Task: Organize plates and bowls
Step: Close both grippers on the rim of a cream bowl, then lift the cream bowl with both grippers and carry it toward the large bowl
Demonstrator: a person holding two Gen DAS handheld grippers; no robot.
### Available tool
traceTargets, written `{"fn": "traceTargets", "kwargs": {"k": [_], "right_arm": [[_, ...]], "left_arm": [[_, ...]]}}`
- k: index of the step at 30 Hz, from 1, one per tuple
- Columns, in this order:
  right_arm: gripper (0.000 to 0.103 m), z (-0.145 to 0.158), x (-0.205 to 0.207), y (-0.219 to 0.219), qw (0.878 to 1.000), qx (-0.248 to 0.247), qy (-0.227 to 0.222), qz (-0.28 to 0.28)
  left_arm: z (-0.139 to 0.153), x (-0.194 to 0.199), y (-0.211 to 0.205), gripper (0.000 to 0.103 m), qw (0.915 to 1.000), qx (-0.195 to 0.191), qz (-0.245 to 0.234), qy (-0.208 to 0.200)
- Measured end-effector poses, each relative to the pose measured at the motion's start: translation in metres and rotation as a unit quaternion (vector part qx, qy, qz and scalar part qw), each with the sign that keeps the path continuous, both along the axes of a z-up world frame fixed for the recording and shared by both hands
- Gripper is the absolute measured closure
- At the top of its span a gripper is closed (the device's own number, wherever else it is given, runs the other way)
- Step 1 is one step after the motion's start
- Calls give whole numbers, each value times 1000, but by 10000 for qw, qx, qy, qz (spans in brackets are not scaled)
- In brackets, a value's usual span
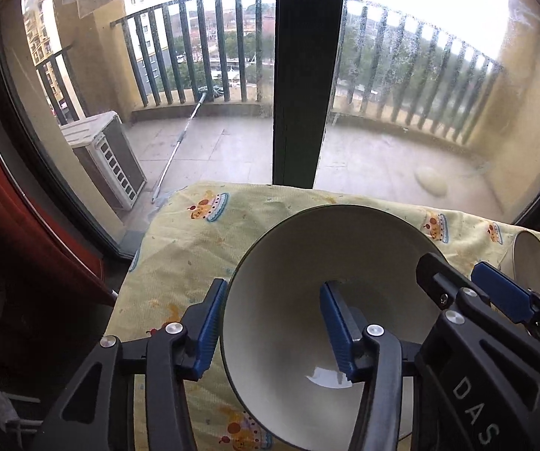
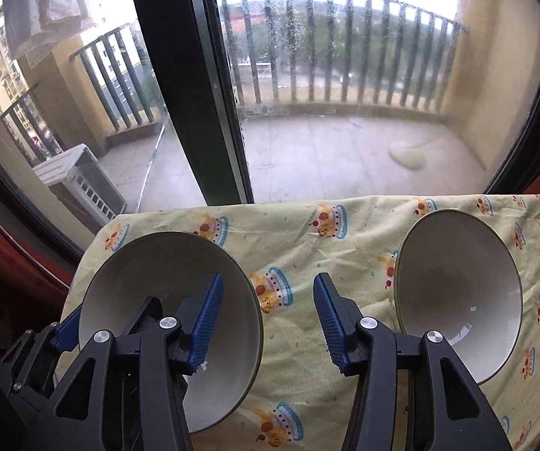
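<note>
The left gripper [image 1: 270, 323] straddles the near-left rim of the left bowl [image 1: 307, 263], one blue pad outside the wall and one inside, with a visible gap on each side, so it grips nothing yet. The right gripper [image 2: 266, 323] is likewise part-open and empty, its pads hanging over bare yellow cake-print cloth [image 2: 300, 233] between the two bowls. Both bowls, white inside with a dark green rim, sit well apart on the cloth by the window. The step in hand looks like the pickup of the left bowl; next the left pads need to pinch its wall firmly, while the right gripper must shift toward the right bowl [image 2: 457, 293] to catch its rim. The right wrist view shows both bowls whole and the left tool at the far bowl; the left wrist view shows the rim straddle close up, with the second bowl only a sliver.
</note>
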State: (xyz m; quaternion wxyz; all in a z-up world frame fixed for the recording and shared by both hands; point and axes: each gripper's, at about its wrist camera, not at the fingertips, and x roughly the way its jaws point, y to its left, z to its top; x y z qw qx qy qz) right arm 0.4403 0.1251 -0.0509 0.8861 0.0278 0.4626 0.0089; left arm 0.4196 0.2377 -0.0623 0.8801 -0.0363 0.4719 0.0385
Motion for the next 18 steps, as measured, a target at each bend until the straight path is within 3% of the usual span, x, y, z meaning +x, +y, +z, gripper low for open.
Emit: {"fn": "traceTargets", "kwargs": {"k": [1, 8, 18], "right_arm": [[55, -2, 2, 1, 10000, 15, 28, 9], [82, -6, 6, 4, 9995, 243, 112, 135], [82, -4, -1, 5, 9997, 116, 184, 131]], "left_arm": [[-2, 1, 0, 60, 10000, 4, -1, 8], [-2, 1, 5, 77, 9999, 105, 59, -32], [-1, -8, 0, 81, 9999, 103, 66, 90]]}}
